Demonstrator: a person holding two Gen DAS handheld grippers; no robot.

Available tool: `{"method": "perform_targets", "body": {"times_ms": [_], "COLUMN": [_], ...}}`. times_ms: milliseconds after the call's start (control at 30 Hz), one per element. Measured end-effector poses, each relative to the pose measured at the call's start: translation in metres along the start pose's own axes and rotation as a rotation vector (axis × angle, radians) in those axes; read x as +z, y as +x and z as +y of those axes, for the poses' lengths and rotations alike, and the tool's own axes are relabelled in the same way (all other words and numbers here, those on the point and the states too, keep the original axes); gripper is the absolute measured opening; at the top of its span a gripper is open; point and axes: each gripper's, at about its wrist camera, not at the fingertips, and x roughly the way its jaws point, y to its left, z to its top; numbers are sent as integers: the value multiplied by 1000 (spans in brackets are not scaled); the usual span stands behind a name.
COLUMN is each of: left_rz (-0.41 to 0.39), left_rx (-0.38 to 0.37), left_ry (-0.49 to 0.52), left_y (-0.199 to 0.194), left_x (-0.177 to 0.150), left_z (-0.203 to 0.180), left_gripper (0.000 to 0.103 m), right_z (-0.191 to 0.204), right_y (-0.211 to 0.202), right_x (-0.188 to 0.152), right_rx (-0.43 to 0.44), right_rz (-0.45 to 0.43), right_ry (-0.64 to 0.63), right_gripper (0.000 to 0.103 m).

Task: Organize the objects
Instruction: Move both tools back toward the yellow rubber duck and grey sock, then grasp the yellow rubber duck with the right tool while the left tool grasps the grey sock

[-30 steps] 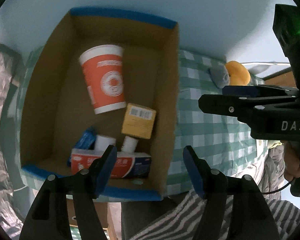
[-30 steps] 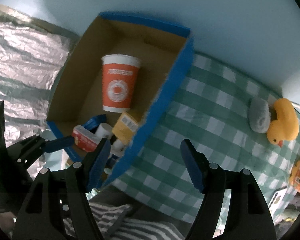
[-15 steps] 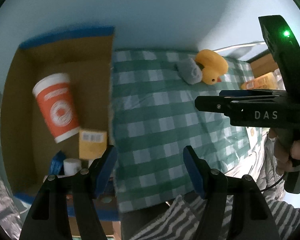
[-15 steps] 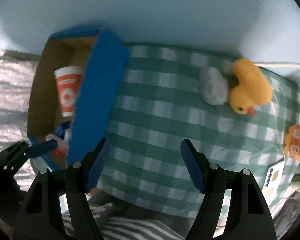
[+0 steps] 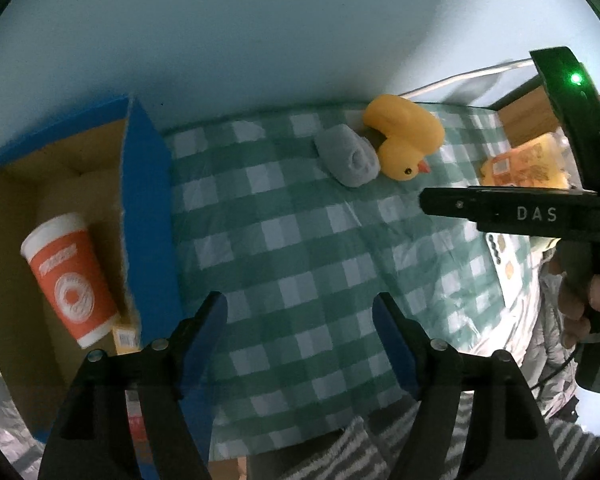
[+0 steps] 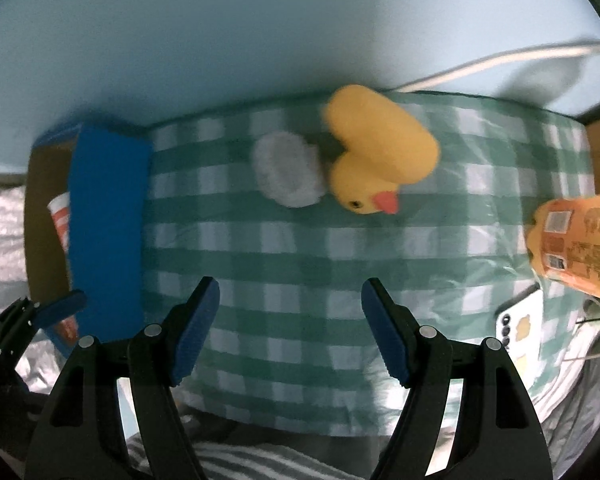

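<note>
Cardboard box (image 5: pixel 144 216), blue-edged, is seen to the left of both sets of fingers, its near wall just beside the left gripper's (image 5: pixel 300 320) left fingertip; an orange paper cup (image 5: pixel 70 276) lies tilted inside it, with a small yellow carton (image 5: pixel 125 336) at its base.

Checked tablecloth (image 5: pixel 300 240) fills the ground ahead of both grippers.

Rubber duck (image 6: pixel 376 156) is placed ahead of the right gripper (image 6: pixel 290 316) and slightly right of its centre line, well apart from the fingertips, near the back wall. Body axis runs roughly crosswise to the fingers, beak turned toward the camera and to the right. Grey rolled cloth (image 6: pixel 288 174) is touching or just beside the duck's left flank, almost straight ahead of the right gripper.

Orange snack packet (image 6: pixel 576 244) is noted far right of the right fingers.

Both grippers are held spread wide, nothing between the pads. The right gripper is judged nearer the duck and cloth; in the left wrist view its body (image 5: pixel 520 216) reaches in from the right, on that side of the table.

Judgement: loose items remain ahead and right; box lies left, so any carry runs leftward.
</note>
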Motion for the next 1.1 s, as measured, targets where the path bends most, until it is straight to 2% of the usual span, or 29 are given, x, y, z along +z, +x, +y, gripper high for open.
{"method": "perform_targets", "body": {"times_ms": [200,300,400,567,700,967,1000,1033,1067,1100], "left_rz": [22,26,54,49,64,60,59,58,57,56], "left_rx": [21,-13,-30,-29,-13,-28,-30,-36,-40,-45], "left_ry": [-5,-38,-88,-127,-139,-133,-132,-133,-134,-135], "left_y": [26,38,52,67,74,73,73,74,74,74], "left_x": [24,34,41,52,56,64,65,68,69,71], "left_z": [-5,-2,1,7,8,0,0,-3,-4,-4], "left_gripper": [77,77,77,77,77,80,81,81,81,81], "right_z": [-42,-61,-68,-71,-73,-78,-78,-76,-75,-74], "right_y": [17,29,39,53,60,74,74,73,71,70], "right_x": [16,26,33,44,52,66,66,66,65,64], "right_rx": [-5,24,9,-20,-36,-36,-37,-37,-39,-46], "right_rz": [9,-5,1,-11,-24,-17,-24,-29,-35,-35], "right_ry": [109,182,193,196,201,174,153,127,96,80], "right_gripper": [78,78,78,78,78,78,77,70,68,59]}}
